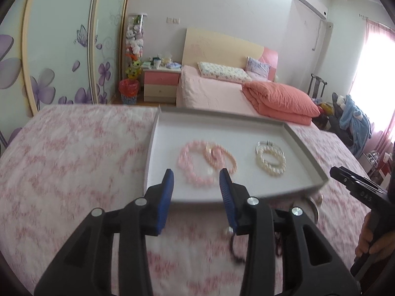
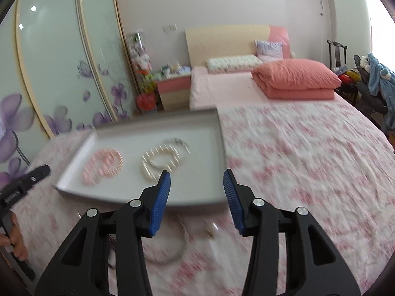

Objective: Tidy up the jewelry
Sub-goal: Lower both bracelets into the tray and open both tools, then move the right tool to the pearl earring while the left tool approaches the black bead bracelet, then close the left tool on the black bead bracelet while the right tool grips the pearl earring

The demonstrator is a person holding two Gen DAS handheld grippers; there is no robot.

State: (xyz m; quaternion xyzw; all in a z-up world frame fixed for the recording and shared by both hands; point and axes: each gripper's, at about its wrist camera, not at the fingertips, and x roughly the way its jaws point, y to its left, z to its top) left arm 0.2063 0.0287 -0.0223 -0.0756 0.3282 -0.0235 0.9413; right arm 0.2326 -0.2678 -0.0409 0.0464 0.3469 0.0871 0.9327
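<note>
Jaws released on my left gripper [image 1: 196, 176] and right gripper [image 2: 196, 177], both hovering near the tray [image 1: 306, 153]: pink bracelets [image 1: 197, 162] grouped beside pearl ones [image 1: 270, 159], sorted by colour I judge.

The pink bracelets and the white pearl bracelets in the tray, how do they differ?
The pink bracelets are rosy; the white pearl bracelets are cream.
The pink bracelets lie on the tray's left side, the white pearl bracelets on its right.
The pink bracelets include larger, chunkier beads; the white pearl bracelets have small, even beads, with a silver bangle behind them.
Both are overlapping beaded loops lying flat, untouched by either claw.
</note>
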